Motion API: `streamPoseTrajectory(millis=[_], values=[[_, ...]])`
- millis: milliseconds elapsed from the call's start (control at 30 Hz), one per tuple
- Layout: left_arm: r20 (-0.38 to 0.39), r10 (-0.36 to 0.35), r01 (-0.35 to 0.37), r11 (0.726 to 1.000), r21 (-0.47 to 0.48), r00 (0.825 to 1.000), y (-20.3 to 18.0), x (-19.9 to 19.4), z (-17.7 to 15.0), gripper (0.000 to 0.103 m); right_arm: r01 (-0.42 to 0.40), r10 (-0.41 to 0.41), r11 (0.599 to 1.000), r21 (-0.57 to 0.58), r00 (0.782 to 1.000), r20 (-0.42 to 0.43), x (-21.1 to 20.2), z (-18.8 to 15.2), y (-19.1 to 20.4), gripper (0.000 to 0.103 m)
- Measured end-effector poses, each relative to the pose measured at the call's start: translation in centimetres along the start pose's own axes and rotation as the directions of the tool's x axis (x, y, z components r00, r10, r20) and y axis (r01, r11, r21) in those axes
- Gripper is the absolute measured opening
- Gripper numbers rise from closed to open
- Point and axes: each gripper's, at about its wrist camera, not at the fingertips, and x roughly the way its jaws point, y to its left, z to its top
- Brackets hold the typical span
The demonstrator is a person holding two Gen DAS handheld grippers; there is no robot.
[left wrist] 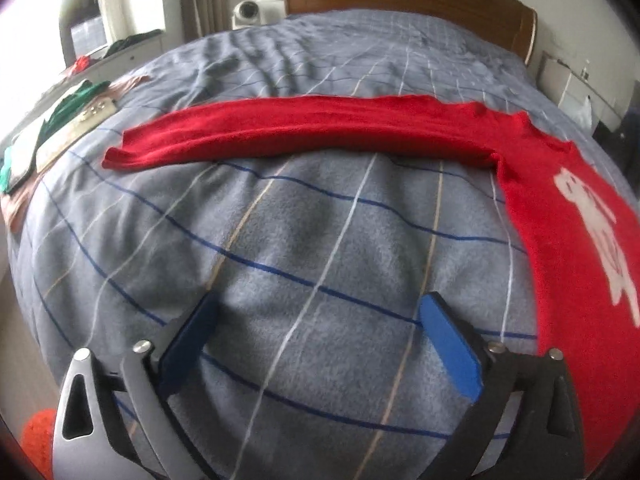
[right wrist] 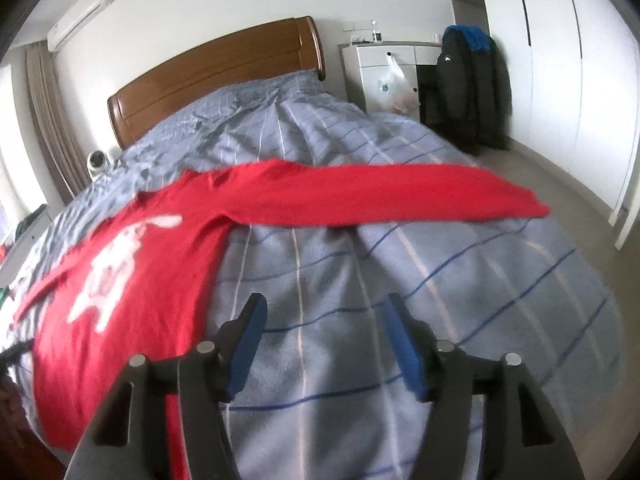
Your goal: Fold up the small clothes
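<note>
Only my left view shows folded clothes (left wrist: 60, 128) beyond the red sweater (left wrist: 580, 240); it lies flat, sleeves outstretched. My left gripper (left wrist: 320, 308) and right gripper (right wrist: 323, 312) are spread, empty.

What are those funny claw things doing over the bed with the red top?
A person holds a two-finger gripper in each hand to fold small clothes. A red sweater with a white picture lies flat on the grey checked blanket, both sleeves stretched straight out to the sides. The left gripper hangs over bare blanket with its jaws wide open and nothing between them. The right gripper is open and empty too, just beside the sweater's body. No fold has started yet. More clothes sit at the bed's edge.
</note>
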Motion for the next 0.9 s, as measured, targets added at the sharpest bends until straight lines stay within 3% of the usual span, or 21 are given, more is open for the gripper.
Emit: streamPoseTrajectory(millis=[100,300,900], values=[[0.009,-0.006,0.006,1.000,-0.004,1.000,-0.1,-0.2,-0.7,0.103,0.041,-0.043,0.999,-0.031,0.997,-0.063,1.9,-1.3,0.3,0.062],[0.034,0.000,0.000,1.000,-0.013,0.999,-0.2,-0.4,-1.3,0.103,0.036,-0.038,0.999,-0.026,0.998,-0.056,2.1,-1.7,-0.1,0.067],[-0.005,-0.029,0.028,0.999,-0.037,1.000,0.1,-0.7,-1.4,0.103,0.027,-0.030,0.998,-0.056,0.998,-0.056,2.6,-2.2,0.7,0.082]])
